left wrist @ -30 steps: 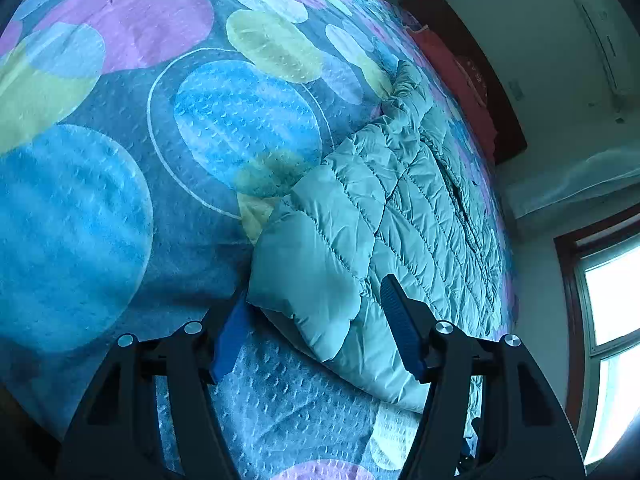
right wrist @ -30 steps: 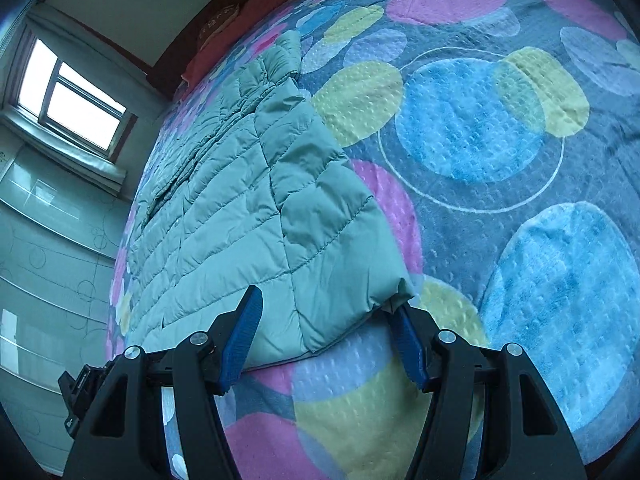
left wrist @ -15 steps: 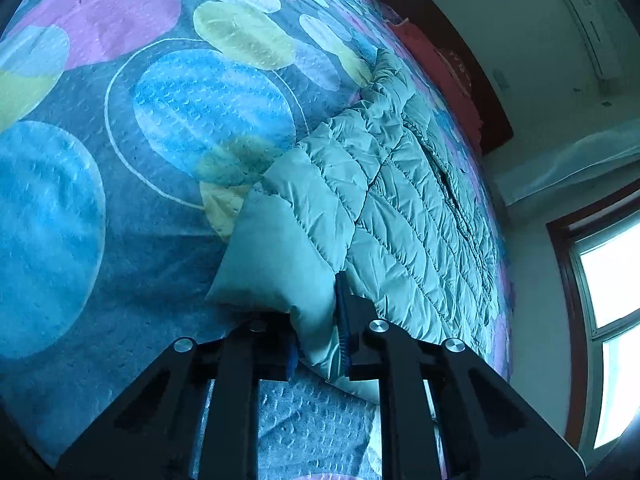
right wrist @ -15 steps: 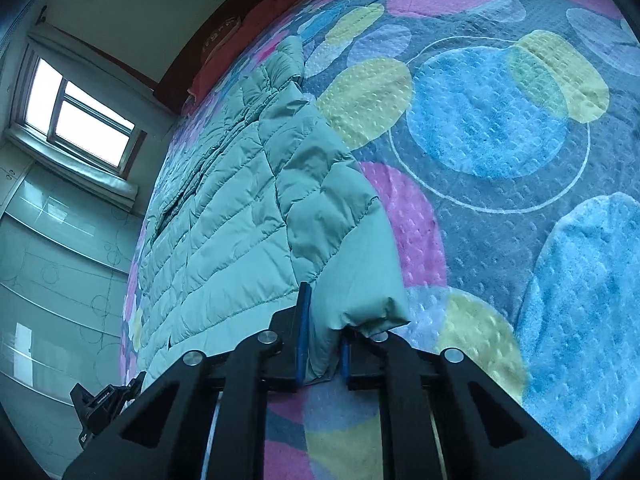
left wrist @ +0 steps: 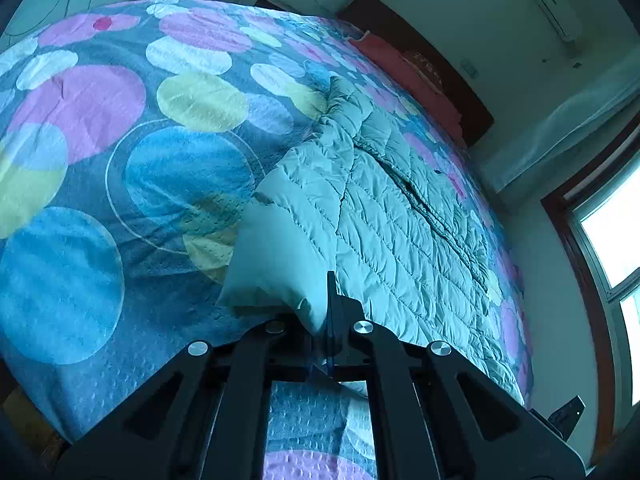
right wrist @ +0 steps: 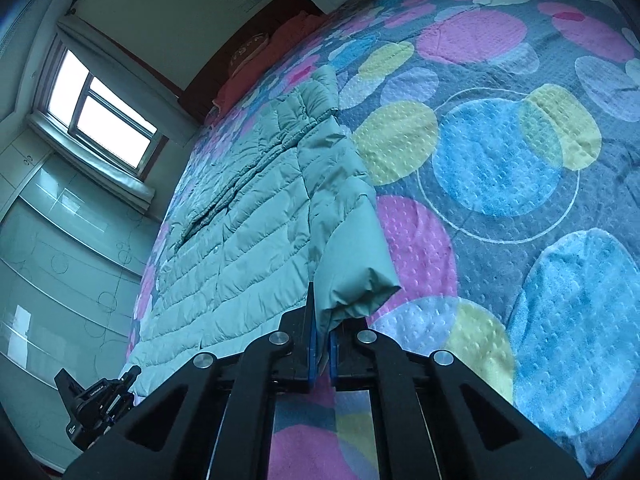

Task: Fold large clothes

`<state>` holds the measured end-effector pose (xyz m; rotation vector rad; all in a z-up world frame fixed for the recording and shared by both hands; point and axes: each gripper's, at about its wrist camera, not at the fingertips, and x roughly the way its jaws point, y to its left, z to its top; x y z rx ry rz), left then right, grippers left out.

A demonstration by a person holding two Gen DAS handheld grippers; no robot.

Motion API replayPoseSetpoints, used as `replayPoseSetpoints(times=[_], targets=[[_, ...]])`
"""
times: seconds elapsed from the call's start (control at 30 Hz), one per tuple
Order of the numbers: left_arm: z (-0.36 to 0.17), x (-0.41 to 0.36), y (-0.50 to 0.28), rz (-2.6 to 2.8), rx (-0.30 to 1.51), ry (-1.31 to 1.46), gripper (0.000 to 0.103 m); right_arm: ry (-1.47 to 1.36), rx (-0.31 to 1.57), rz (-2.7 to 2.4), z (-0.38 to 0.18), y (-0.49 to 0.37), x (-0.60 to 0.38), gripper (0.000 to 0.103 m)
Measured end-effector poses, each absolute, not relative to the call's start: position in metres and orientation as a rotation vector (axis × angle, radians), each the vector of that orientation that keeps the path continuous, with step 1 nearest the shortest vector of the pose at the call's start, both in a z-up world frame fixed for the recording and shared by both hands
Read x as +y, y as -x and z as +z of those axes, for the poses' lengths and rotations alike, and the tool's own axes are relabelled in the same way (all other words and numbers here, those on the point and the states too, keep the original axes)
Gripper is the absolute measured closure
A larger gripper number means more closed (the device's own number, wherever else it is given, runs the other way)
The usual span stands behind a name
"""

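Left gripper [left wrist: 320, 320], right gripper [right wrist: 322, 328] clamp jacket [left wrist: 392, 216] hem.

- My left claw [left wrist: 326, 336]: matte black angular arms, round silver screw heads at the pivots, blue finger pads.
- My right claw [right wrist: 323, 344]: same black frame, silver screws, blue pads [right wrist: 313, 354].

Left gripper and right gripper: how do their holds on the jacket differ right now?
The left gripper pinches the jacket at the corner on its own side, with the quilted body spreading to its right. The right gripper pinches the opposite corner, with the body spreading to its left. Both are shut on smooth hem fabric, lifted off the bedspread.
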<state>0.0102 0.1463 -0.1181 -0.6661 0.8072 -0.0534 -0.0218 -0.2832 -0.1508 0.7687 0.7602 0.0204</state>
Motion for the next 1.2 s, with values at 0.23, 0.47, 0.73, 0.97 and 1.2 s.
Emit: replayPoseSetpoints(times=[0.23,0.47,0.73,0.97,1.2], targets=[[-0.094,0.146,-0.004,-0.083,0.776,0.655,0.1,-0.762,0.709,0.065,-0.125,0.024,-0.279,0.099],[-0.076,0.149,-0.031,-0.093,0.751,0.644,0.1,-0.779,0.689,0.088,-0.117,-0.003,-0.285,0.099],[-0.053,0.144,-0.089,-0.109,0.713,0.641,0.1,-0.788,0.63,0.109,-0.097,-0.063,-0.297,0.099],[-0.044,0.138,-0.161,-0.079,0.707,0.61,0.101,-0.808,0.608,0.108,-0.089,-0.137,-0.311,0.099],[-0.032,0.13,-0.237,-0.059,0.695,0.574,0.101,-0.779,0.595,0.085,-0.077,-0.208,-0.321,0.099]])
